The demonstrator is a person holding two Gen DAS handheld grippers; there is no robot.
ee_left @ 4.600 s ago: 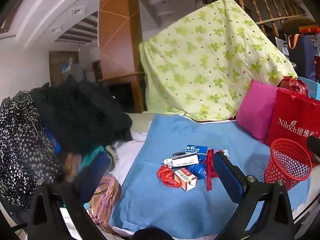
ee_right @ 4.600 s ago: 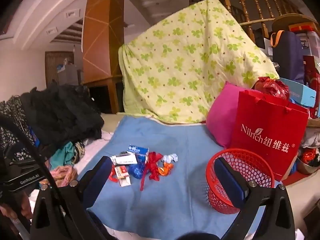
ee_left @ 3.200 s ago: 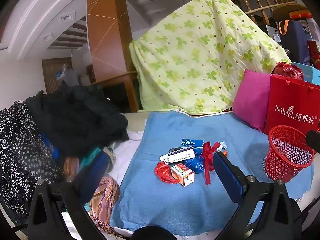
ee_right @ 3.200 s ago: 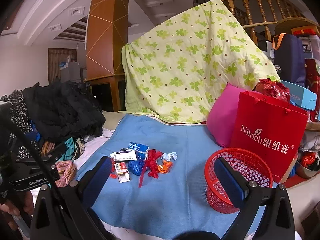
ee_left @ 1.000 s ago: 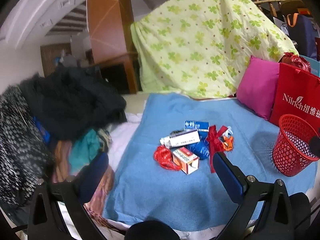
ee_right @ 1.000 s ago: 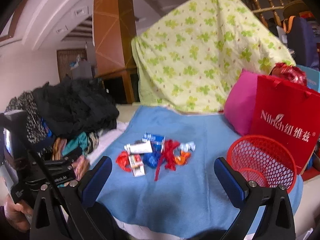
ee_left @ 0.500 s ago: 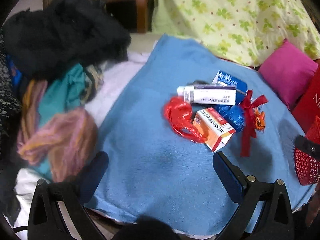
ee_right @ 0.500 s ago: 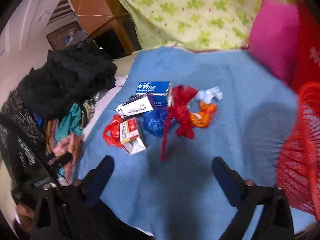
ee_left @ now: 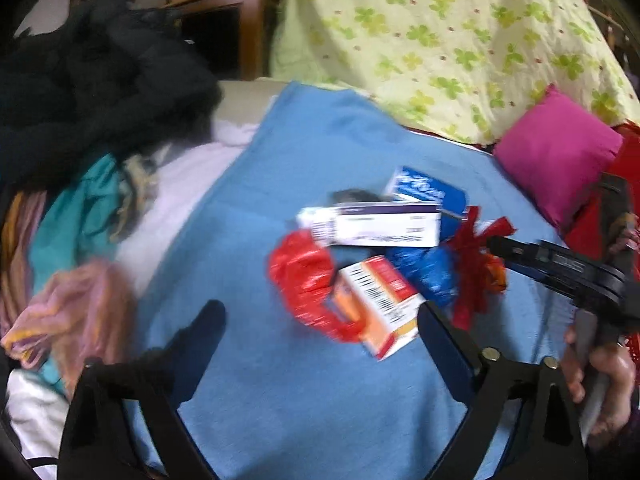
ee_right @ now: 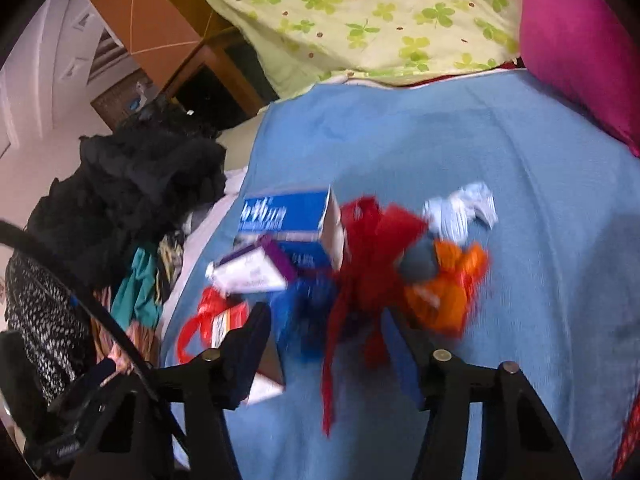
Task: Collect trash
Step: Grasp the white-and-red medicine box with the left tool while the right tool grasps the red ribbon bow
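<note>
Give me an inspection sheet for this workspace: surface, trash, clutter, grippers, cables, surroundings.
Surface: blue blanket, spread flat, trash heaped near its middle.
Job's things: white and purple carton lying on a blue carton; orange and white carton; red plastic bag; blue wrapper; red ribbon; orange wrapper; crumpled white paper.
Clutter: pile of clothes left of the blanket.
Grippers: left gripper closing, nothing between its fingers; right gripper closing around the red ribbon, pads not clearly touching it.
Cables: nothing seen.
Surroundings: floral quilt, pink cushion.
</note>
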